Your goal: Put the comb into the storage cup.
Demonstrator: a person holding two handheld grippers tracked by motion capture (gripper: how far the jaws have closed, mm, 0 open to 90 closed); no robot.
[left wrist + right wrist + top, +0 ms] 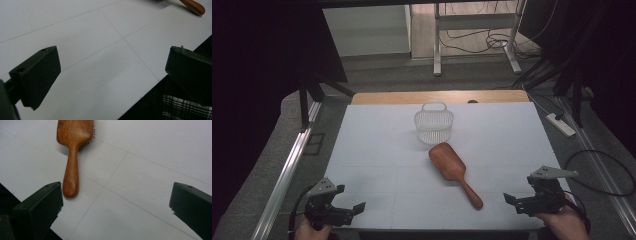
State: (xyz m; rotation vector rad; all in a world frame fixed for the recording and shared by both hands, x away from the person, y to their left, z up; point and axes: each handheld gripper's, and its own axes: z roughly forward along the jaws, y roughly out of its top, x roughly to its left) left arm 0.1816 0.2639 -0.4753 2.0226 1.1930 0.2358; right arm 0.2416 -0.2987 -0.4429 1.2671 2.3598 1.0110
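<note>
Hairbrush (pixel 455 172) lies in the middle of the white surface (pixel 377 150), bristles down, its wooden paddle head toward the far side and its handle running near and to the right. Just beyond the head stands a small white basket (pixel 433 126) with a loop handle, upright and empty as far as the high view shows; brush head and basket are near each other but apart.

Both tools wait at the near edge. The left gripper (pixel 347 209) sits at the near left corner, jaws spread wide with nothing between them, and in the left gripper view only the handle tip of the brush (pixel 193 6) appears at the far right. The right gripper (pixel 516 202) sits at the near right, jaws likewise wide open and empty. In the right gripper view the brush (pixel 73 152) lies ahead, its handle end close to one jaw but not between the two.

Judging from this, the work is at its opening step: an approach to the brush, with nothing grasped yet, and the basket the likely destination. The right gripper is the nearer one and looks along the handle. The next move calls for it to shift sideways until the handle sits midway between the jaws, drop low to the surface, then close across the narrow neck of the handle, where the wood is slim enough to pinch without slipping
</note>
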